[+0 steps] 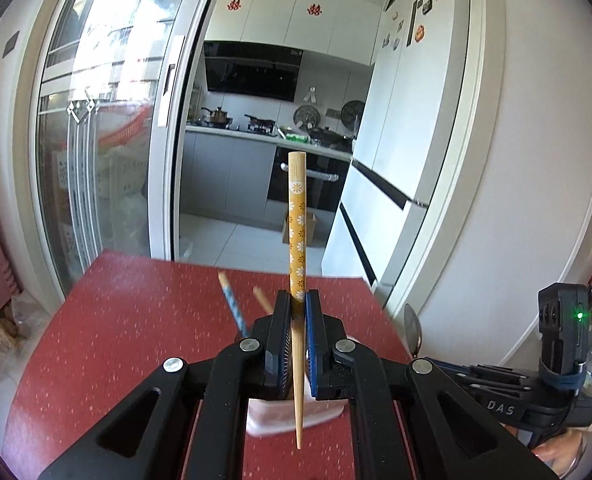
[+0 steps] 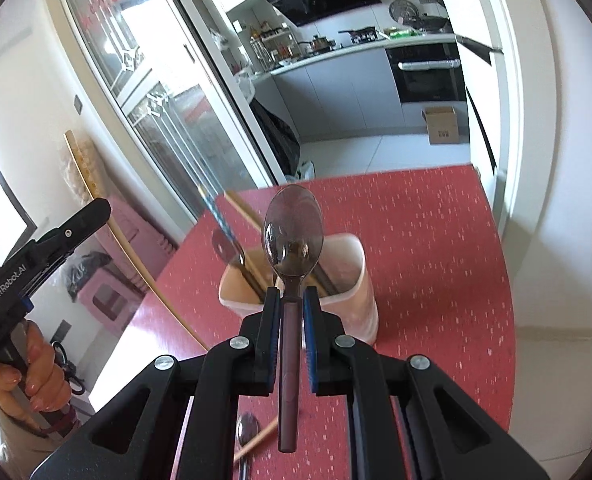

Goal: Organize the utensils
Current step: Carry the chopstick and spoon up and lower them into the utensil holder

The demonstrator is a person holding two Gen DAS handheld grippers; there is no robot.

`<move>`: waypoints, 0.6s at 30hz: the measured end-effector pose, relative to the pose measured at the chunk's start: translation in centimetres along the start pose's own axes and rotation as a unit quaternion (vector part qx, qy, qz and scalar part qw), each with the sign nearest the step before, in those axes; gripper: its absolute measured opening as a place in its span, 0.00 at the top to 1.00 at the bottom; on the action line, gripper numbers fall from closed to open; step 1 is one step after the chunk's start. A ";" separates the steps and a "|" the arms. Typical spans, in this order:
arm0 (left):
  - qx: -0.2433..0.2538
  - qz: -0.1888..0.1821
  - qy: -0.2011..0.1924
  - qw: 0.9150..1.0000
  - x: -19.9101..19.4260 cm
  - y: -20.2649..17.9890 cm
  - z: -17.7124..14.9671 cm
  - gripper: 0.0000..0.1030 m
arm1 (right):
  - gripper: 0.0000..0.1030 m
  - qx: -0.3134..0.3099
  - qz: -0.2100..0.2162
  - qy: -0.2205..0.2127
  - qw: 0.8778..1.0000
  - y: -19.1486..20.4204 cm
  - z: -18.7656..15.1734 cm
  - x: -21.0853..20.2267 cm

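My left gripper (image 1: 297, 300) is shut on a yellow flowered chopstick (image 1: 297, 232) that stands almost upright, thick end up, thin tip hanging below the jaws. Under it sits a white utensil holder (image 1: 268, 420), mostly hidden by the gripper, with a blue chopstick (image 1: 232, 304) and a wooden one (image 1: 261, 297) sticking out. My right gripper (image 2: 291, 294) is shut on the handle of a dark translucent spoon (image 2: 293, 236), bowl up, held above the holder (image 2: 360, 280). The holder contains a spoon and chopsticks (image 2: 232, 216). The right gripper (image 1: 560, 344) also shows at the left wrist view's right edge.
The red speckled table (image 2: 436, 240) carries the holder. Another spoon (image 2: 246, 432) and a wooden chopstick (image 2: 256, 442) lie on it near the front. A person's hand (image 2: 36, 368) holds the left gripper's handle. A glass sliding door (image 1: 108, 120) and a kitchen lie beyond the table's far edge.
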State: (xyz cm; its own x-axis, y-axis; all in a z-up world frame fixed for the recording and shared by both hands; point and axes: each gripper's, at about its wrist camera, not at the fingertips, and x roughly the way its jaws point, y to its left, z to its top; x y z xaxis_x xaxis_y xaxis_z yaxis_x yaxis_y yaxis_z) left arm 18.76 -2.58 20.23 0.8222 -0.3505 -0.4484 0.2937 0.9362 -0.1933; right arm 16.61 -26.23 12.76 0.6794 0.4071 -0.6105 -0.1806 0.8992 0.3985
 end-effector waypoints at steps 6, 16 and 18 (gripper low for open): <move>0.004 0.010 -0.012 1.000 1.5 0.3 2.0 0.64 | 0.88 -0.007 -0.006 -0.024 1.000 0.5 2.9 1.2; -0.002 0.017 -0.011 1.000 5.1 1.3 2.8 0.64 | 0.88 -0.021 -0.038 -0.057 0.997 0.3 6.2 4.8; -0.006 0.017 -0.007 1.000 5.8 1.5 2.5 0.64 | 0.88 -0.025 -0.041 -0.064 0.997 0.2 6.4 5.4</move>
State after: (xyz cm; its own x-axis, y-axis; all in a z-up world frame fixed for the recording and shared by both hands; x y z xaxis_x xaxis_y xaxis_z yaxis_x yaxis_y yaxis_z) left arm 25.18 -3.09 19.53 0.8385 -0.3184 -0.4422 0.2601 0.9470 -0.1888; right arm 24.75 -24.87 13.94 0.7781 0.3106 -0.5460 -0.1532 0.9368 0.3146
